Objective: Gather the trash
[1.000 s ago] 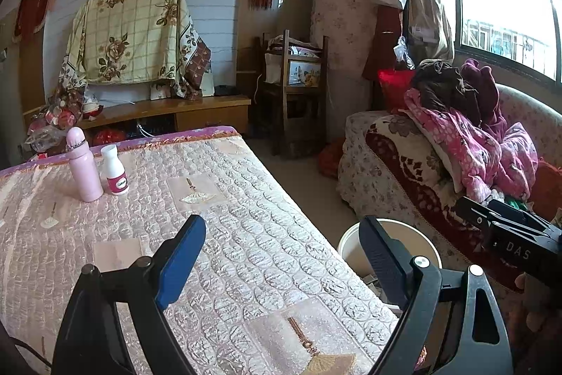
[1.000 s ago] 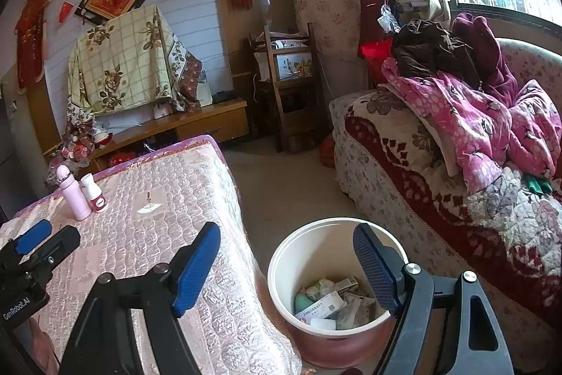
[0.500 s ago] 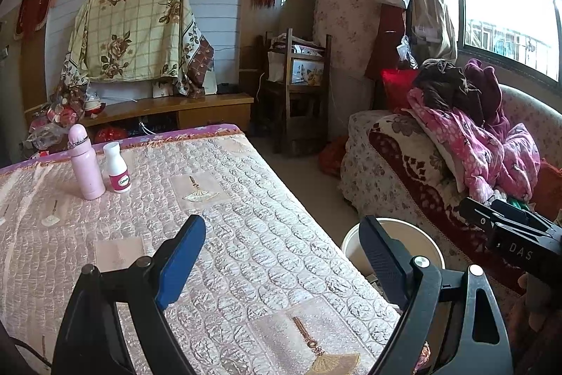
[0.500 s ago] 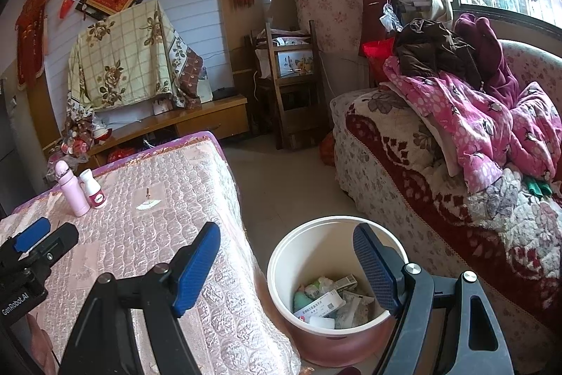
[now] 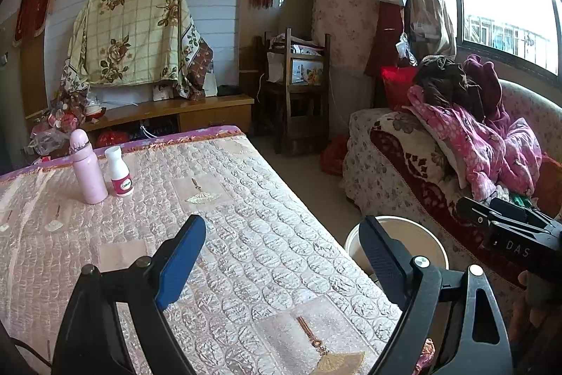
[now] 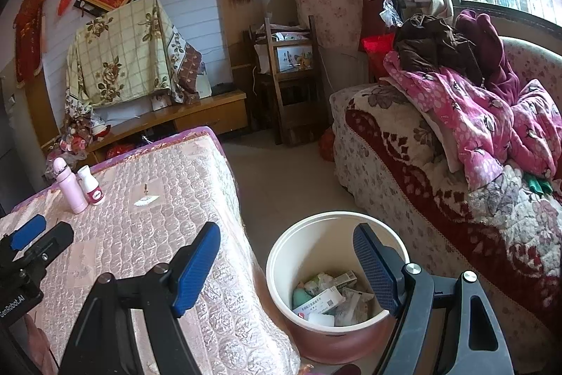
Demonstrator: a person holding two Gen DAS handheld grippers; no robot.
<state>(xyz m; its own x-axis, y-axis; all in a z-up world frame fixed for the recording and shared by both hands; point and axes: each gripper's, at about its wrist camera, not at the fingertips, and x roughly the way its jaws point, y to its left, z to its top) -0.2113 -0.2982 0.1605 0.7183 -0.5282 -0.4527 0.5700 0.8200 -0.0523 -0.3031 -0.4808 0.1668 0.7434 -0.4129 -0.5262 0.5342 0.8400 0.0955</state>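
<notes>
left hand-held gripper (image 5: 281, 255) unchanged, gaping, empty | right hand-held gripper (image 6: 286, 262) same, above bin (image 6: 281, 255)

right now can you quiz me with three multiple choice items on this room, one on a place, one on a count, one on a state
1. Where does the bin stand?
A. on the floor between table and sofa
B. on the table
C. on the sofa

2. How many bottles stand on the table?
A. one
B. two
C. four

3. What state are the right tongs in?
A. shut on a box
B. shut on nothing
C. open and empty

Answers:
1. A: it sits on the floor beside the table's edge, with the sofa on its other side.
2. B: a pink bottle and a white bottle stand side by side.
3. C: the blue pads stand wide apart with nothing between them.
</notes>
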